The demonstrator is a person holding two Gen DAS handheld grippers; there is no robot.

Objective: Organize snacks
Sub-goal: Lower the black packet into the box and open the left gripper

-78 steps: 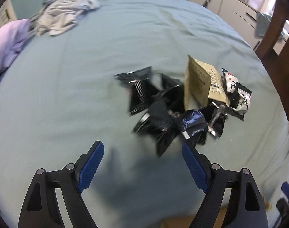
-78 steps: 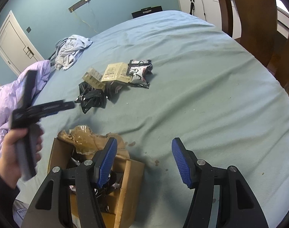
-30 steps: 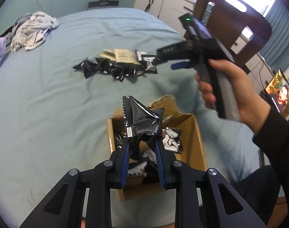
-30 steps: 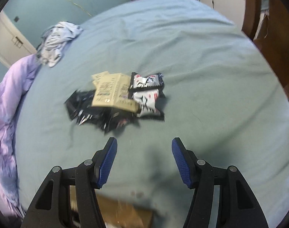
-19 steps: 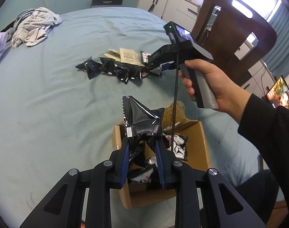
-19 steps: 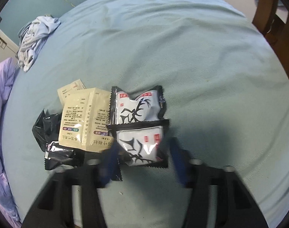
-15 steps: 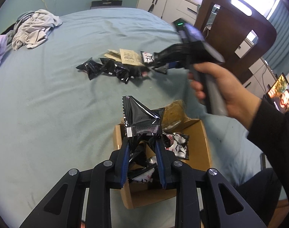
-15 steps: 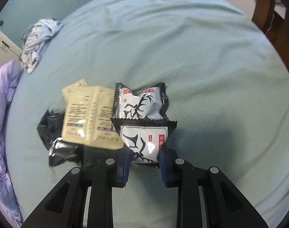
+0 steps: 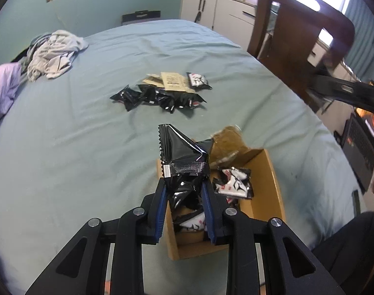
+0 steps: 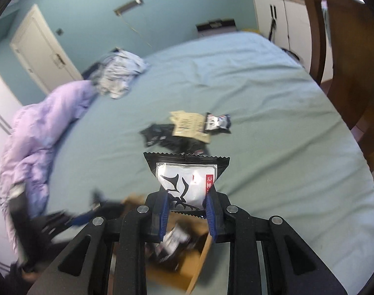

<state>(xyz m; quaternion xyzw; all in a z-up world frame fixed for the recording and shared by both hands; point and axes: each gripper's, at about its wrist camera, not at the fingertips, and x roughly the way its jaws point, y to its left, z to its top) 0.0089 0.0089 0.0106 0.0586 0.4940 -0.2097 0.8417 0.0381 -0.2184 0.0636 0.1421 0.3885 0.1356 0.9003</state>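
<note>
My left gripper (image 9: 184, 191) is shut on a shiny black snack packet (image 9: 182, 152) and holds it over the open cardboard box (image 9: 268, 172), which has several packets inside. My right gripper (image 10: 187, 200) is shut on a black and white snack packet (image 10: 187, 177) above the same box (image 10: 194, 268). A pile of loose snacks lies on the teal bed: black packets (image 9: 160, 97), tan sachets (image 9: 173, 82) and a black and white packet (image 9: 199, 80). The pile also shows in the right wrist view (image 10: 187, 127), blurred.
Crumpled grey clothes (image 9: 54, 54) and a lilac duvet (image 10: 42, 120) lie at the bed's far left. A dark wooden chair (image 9: 297, 39) stands by the right edge. White cabinets (image 9: 216, 9) are behind. The other hand-held gripper (image 9: 346, 91) shows at the right.
My right gripper has lifted the black and white packet off the pile and carried it back over the box. My left gripper still holds the black packet over the box.
</note>
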